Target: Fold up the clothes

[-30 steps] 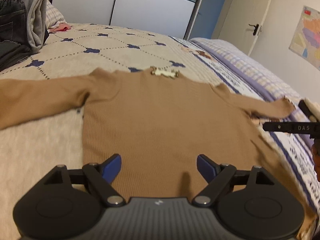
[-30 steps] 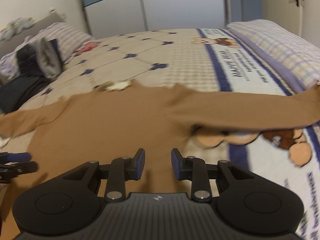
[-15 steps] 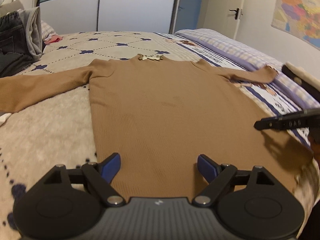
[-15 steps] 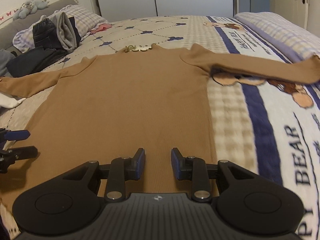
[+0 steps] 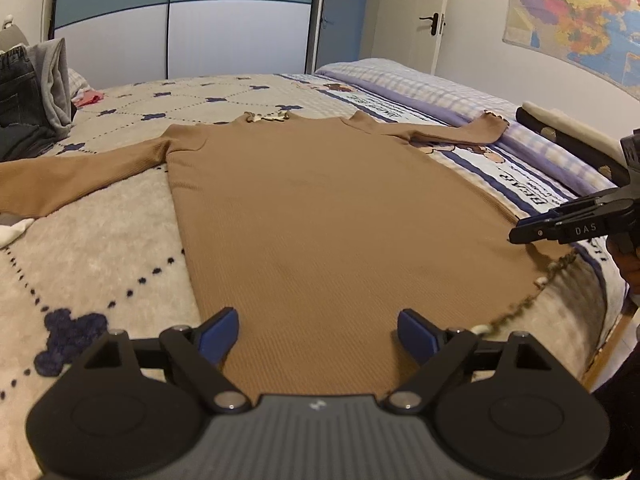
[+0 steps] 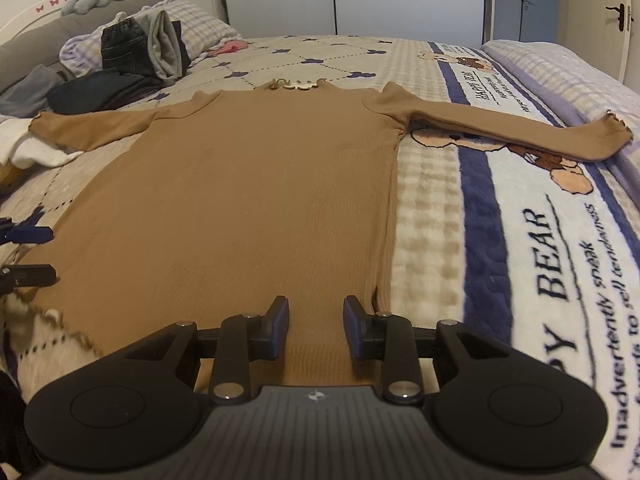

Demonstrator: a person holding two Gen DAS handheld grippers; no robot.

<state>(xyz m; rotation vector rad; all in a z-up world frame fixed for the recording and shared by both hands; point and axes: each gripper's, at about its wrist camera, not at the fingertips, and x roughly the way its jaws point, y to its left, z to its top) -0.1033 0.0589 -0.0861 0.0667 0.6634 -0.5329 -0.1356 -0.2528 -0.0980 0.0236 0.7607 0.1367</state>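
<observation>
Your brown sweater [image 5: 320, 208] lies flat on the bed [image 5: 112, 248], neck end away from you, hem toward you at the near edge; both sleeves are stretched out sideways, one across the beige blanket [image 6: 424, 208] toward the pile of clothes [image 6: 132, 60] by the pillows, the other over the bear print [image 6: 560, 160] toward the checked quilt [image 6: 560, 72]; a pale trim shows at the collar [image 6: 296, 85].

Your left gripper [image 5: 318, 330] hovers over the hem on the left part of the sweater; its blue pads [image 5: 218, 334] stand spread wide with only flat fabric seen between them, nothing pinched. Your right gripper [image 6: 316, 328] sits over the hem near the sweater's right side seam; its jaws are parted by a narrow gap, pads [image 6: 276, 330] clear of each other, and the cloth below looks smooth and ungripped; whether the tips touch the fabric you cannot tell from here.

In the left wrist view your right gripper's black fingers reach in from the right edge, just above the sweater's side; in the right wrist view your left gripper's tips show at the left edge beside the hem corner; a map [image 5: 576, 16] hangs on the wall beyond the bed.
</observation>
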